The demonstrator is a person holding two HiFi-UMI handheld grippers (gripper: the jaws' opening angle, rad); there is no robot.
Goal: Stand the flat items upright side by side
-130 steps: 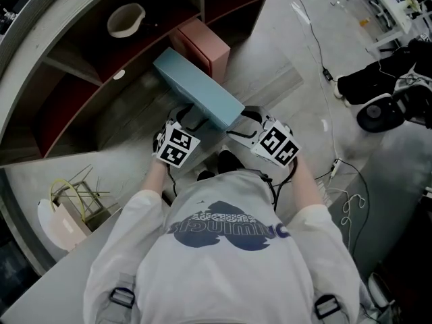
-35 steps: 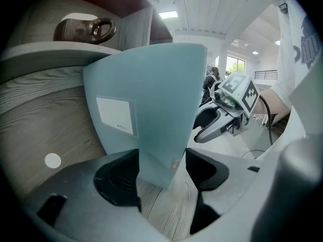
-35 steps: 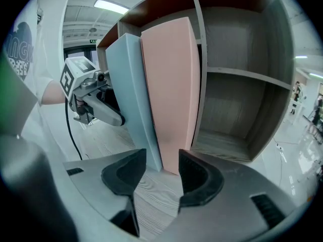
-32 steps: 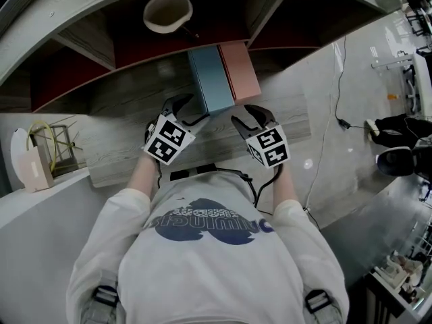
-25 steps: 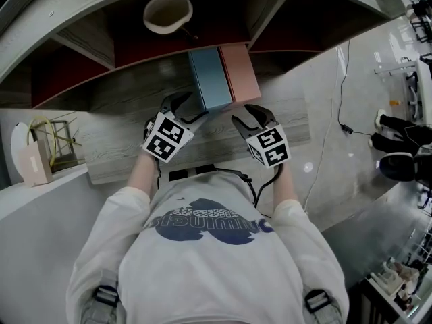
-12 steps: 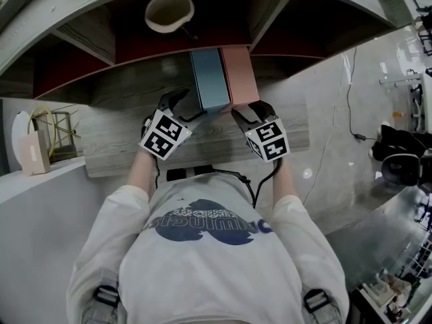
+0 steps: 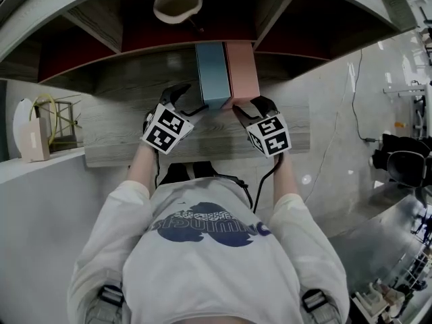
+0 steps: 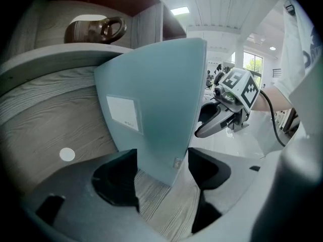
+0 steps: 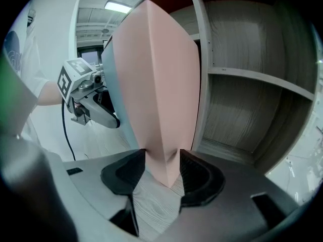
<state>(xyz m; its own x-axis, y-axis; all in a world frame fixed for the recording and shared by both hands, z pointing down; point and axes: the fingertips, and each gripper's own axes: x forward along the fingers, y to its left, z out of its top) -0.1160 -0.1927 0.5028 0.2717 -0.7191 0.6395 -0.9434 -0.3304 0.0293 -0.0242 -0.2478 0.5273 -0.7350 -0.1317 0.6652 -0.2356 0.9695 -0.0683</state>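
- The far ends of the blue box [image 7: 212,73] and pink box [image 7: 241,69] run into shadow under the upper board, so their full length cannot be seen.
- The print on the white label [image 8: 123,113] on the blue box is too small to read.
- The cup [image 7: 177,4] sits in a dark compartment above. It looks cream in the head view and dark in the left gripper view.
- A wire object [image 7: 52,117] at the left edge is hard to make out.
- A dark chair [image 7: 403,164] is cut off at the right edge.
- Two boxes stand upright on the shelf [image 7: 121,127], long sides touching, blue left of pink.
- Two grippers, one at each box's near end.
- Left gripper [image 8: 161,170]: the jaws are apart, with the blue box's near corner between them. A slim gap shows at the right jaw, while contact at the left jaw is unclear.
- Right gripper [image 9: 161,168]: the jaws are opening, with the pink box's near edge between them and both pads touching it.
- One cup, one label, and one white dot [image 8: 66,154] on the shelf.
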